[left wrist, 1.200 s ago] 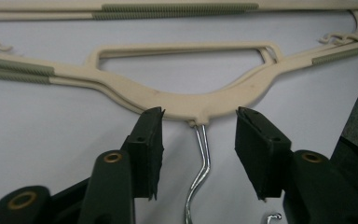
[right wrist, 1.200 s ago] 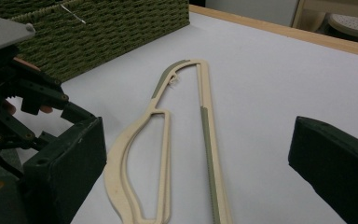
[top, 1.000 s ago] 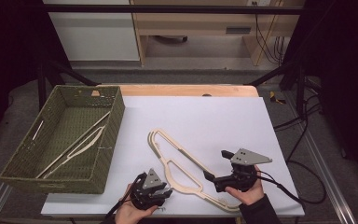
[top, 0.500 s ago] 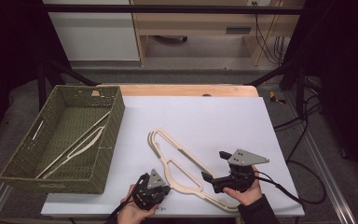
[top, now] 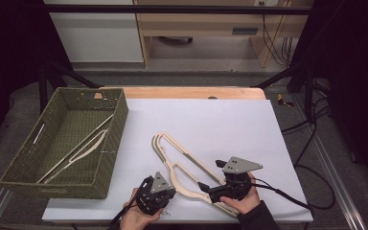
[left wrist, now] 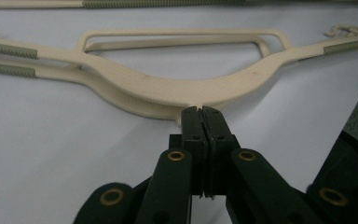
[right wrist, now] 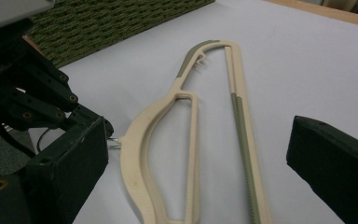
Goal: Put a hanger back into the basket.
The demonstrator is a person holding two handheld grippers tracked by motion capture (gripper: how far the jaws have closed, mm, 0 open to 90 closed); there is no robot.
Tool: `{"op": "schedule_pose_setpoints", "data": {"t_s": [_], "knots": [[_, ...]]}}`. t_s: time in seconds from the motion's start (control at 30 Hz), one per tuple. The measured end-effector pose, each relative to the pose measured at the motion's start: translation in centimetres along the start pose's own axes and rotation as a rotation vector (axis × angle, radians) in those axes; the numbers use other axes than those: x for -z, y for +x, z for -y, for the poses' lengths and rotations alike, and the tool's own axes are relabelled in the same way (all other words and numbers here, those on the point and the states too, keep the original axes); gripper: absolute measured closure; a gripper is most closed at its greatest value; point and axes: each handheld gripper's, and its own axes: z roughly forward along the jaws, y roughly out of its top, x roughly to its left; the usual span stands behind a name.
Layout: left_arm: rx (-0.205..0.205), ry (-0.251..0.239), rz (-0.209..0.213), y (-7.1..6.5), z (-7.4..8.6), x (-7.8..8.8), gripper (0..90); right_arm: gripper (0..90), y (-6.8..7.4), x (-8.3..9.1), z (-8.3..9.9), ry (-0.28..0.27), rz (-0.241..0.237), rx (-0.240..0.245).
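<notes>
hanger (left wrist: 168, 88) lies just beyond left claw (left wrist: 203, 112), whose jaws have just closed together at its metal hook.

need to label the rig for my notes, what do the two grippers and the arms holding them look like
Both grippers are black, with jointed linkage arms, brass-coloured pivot pins and blocky black jaws. The left gripper and the right gripper each carry a grey three-cornered plate on top and trail a black cable. A dark sleeve covers the right forearm.
</notes>
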Motion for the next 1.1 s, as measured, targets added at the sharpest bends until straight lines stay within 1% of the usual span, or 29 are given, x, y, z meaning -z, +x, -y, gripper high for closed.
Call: {"op": "schedule_pose_setpoints", "data": {"t_s": [0.2,0.3,0.37,0.4,0.43,0.57,0.6,0.67,0.73,0.77,0.87,0.93,1.1], "knots": [[-0.012,-0.019,-0.004,0.0,-1.0,0.8,88.8,9.2,0.9,-1.1,0.1,0.015,-0.035,0.015],[-0.014,-0.029,-0.005,0.0,-1.4,1.1,88.8,10.6,1.5,-1.9,0.3,0.037,-0.054,0.026],[-0.017,-0.025,-0.003,-0.1,-1.6,1.3,88.9,12.0,2.0,-2.5,0.5,0.057,-0.067,0.038],[-0.020,-0.025,-0.003,-0.1,-1.7,1.3,88.9,12.7,2.1,-2.7,0.5,0.065,-0.065,0.044],[-0.016,-0.027,-0.002,-0.1,-1.7,1.3,88.9,15.3,2.3,-3.0,0.6,0.078,-0.064,0.057],[-0.026,-0.027,-0.003,-0.1,-2.0,1.6,88.9,24.5,2.9,-3.6,0.8,0.111,-0.079,0.089],[-0.021,-0.028,-0.001,-0.1,-2.1,1.6,88.9,27.1,3.1,-3.9,0.9,0.125,-0.081,0.098],[-0.023,-0.027,-0.001,-0.1,-2.2,1.7,88.9,31.4,3.2,-4.2,1.1,0.140,-0.085,0.101],[-0.024,-0.028,0.001,-0.1,-2.4,1.7,88.9,37.2,3.2,-4.4,1.2,0.163,-0.071,0.107],[-0.026,-0.028,0.000,-0.1,-2.4,1.7,88.9,39.1,3.2,-4.4,1.2,0.170,-0.072,0.107],[-0.021,-0.032,0.005,-0.2,-2.5,1.8,88.9,44.6,3.3,-4.6,1.3,0.180,-0.076,0.124],[-0.029,-0.032,0.002,-0.2,-2.6,1.9,88.9,48.3,3.6,-4.8,1.4,0.201,-0.060,0.157],[-0.028,-0.031,0.004,-0.3,-2.6,1.8,88.9,59.8,4.0,-5.2,1.5,0.224,-0.030,0.212]]}}
